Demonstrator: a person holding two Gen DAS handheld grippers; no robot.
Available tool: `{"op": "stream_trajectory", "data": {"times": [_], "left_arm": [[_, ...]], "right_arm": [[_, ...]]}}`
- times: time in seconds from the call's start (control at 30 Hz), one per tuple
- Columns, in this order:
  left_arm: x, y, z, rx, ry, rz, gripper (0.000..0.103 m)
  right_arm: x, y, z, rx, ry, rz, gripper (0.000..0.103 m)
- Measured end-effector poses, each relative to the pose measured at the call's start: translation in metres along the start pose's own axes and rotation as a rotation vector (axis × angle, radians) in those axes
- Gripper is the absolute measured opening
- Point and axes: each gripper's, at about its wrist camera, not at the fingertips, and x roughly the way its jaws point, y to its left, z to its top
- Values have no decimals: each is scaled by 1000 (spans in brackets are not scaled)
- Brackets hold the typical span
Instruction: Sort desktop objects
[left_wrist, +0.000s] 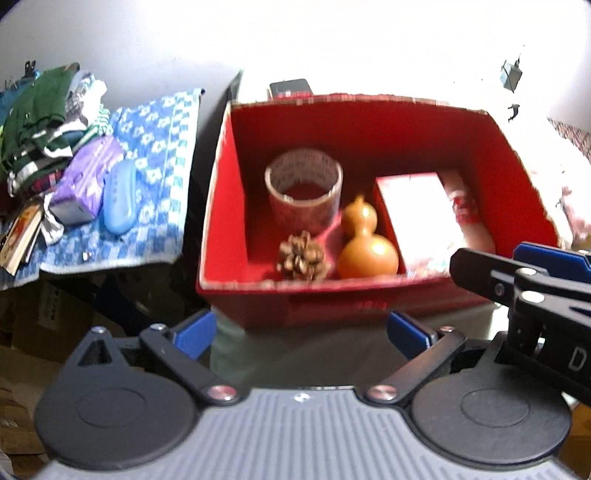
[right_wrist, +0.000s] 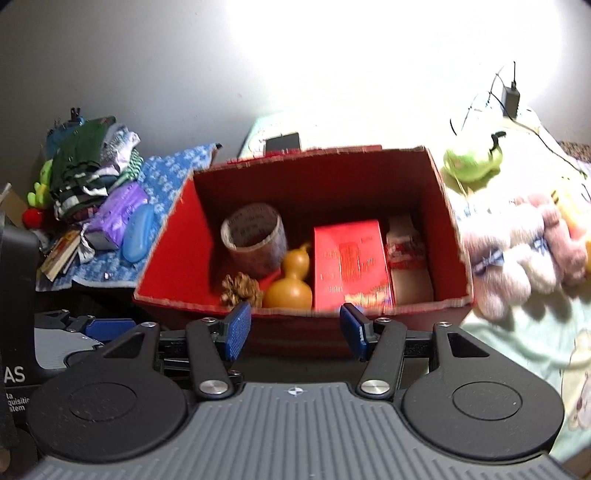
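The red box (right_wrist: 177, 229) sits just beyond both tongs, open-topped, holding a tape roll (right_wrist: 255, 236), pine cone (right_wrist: 240, 290), gourd (right_wrist: 290, 284) and red packet (right_wrist: 351, 262). Left tongs (left_wrist: 301, 334) and right tongs (right_wrist: 295, 330) gape apart, empty, short of its near rim. Glare washes out the far wall.

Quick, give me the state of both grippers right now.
Left gripper: open, holding nothing.
Right gripper: open, holding nothing.

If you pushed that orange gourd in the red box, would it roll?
Probably it would wobble: the gourd has a rounded bottom and narrow top. Its smooth, shiny skin may slip between pads. The pine cone beside it might stop it.
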Motion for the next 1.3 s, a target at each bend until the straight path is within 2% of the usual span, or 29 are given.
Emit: {"op": "stream_trajectory", "data": {"times": [0.2,0.43,0.6,0.7,0.8,0.97,1.1,1.17,1.3], "left_arm": [[-5,-11,24,17,-36,28,101],[9,-21,42,12,-10,25,101],[19,-26,50,-6,21,-15,100],[22,-27,53,-24,16,-30,93],[26,-29,57,-25,26,-25,92],[36,-30,65,-6,64,1,93],[46,-28,67,-1,88,-7,95],[51,-28,68,14,100,-12,100],[57,-26,66,26,89,-15,101]], "right_arm": [[1,-11,23,-2,-28,16,57],[15,-28,41,3,-1,29,57],[26,-38,50,8,39,22,57],[31,-42,56,5,57,17,58],[37,-46,61,-1,64,0,64],[50,-52,66,-7,108,-30,64],[59,-56,69,-3,135,-43,65],[64,-57,70,2,154,-46,65],[73,-56,71,1,187,-49,66]]}}
